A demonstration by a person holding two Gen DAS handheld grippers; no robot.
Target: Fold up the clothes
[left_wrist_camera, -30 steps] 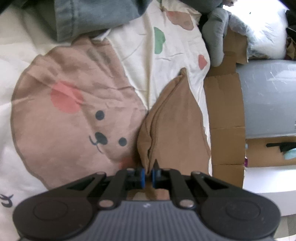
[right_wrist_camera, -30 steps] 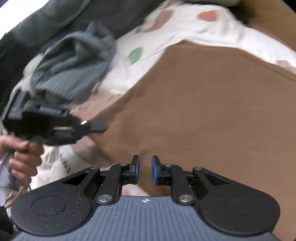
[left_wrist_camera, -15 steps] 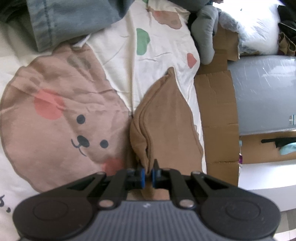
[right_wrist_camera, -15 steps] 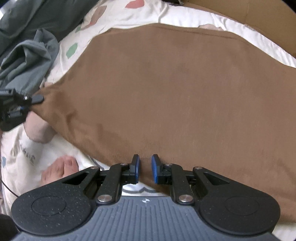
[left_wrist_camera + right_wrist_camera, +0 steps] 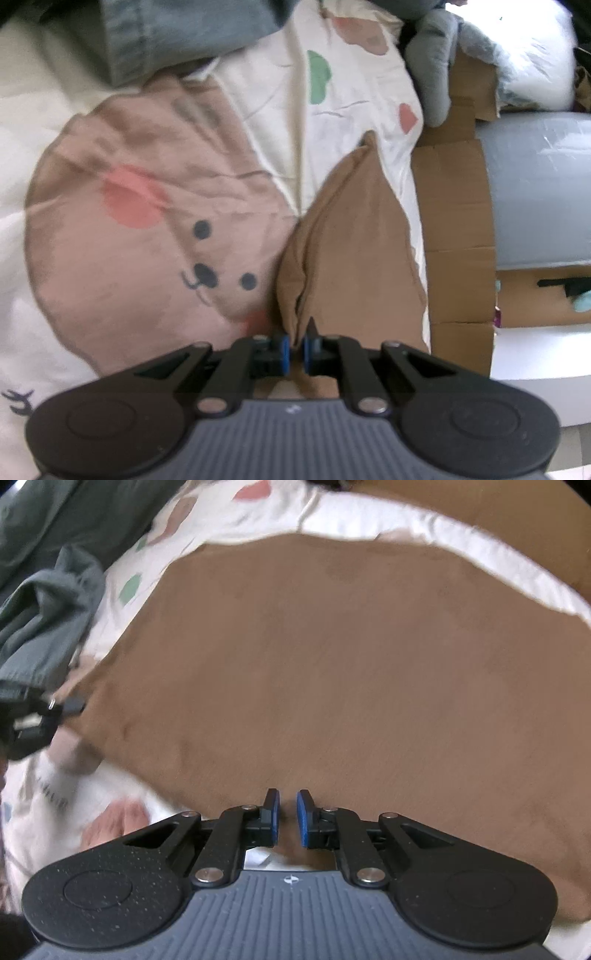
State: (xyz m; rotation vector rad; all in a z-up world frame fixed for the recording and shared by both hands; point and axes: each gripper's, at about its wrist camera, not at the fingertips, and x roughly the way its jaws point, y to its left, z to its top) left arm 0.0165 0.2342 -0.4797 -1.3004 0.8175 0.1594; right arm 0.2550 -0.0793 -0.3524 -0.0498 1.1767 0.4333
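Observation:
A brown garment (image 5: 332, 672) lies spread on a cream bedspread with a bear print (image 5: 147, 236). In the left wrist view the brown garment (image 5: 351, 258) runs away from me as a folded, doubled strip. My left gripper (image 5: 294, 349) is shut on its near corner; that gripper also shows at the left edge of the right wrist view (image 5: 55, 712), holding the cloth's left corner. My right gripper (image 5: 287, 819) hovers over the garment's near edge with its jaws a narrow gap apart; cloth lies between the blue pads, and whether it is pinched is unclear.
Grey-green clothes (image 5: 44, 627) are piled at the far left of the bed. Denim (image 5: 177, 37) lies at the bed's far end. Cardboard (image 5: 454, 221) and a grey box (image 5: 539, 192) stand beside the bed's right edge. A bare foot (image 5: 114, 823) shows below.
The left gripper has kept its hold on the brown corner and shifted slightly. The right gripper swung over the spread garment and now sits at its near edge.

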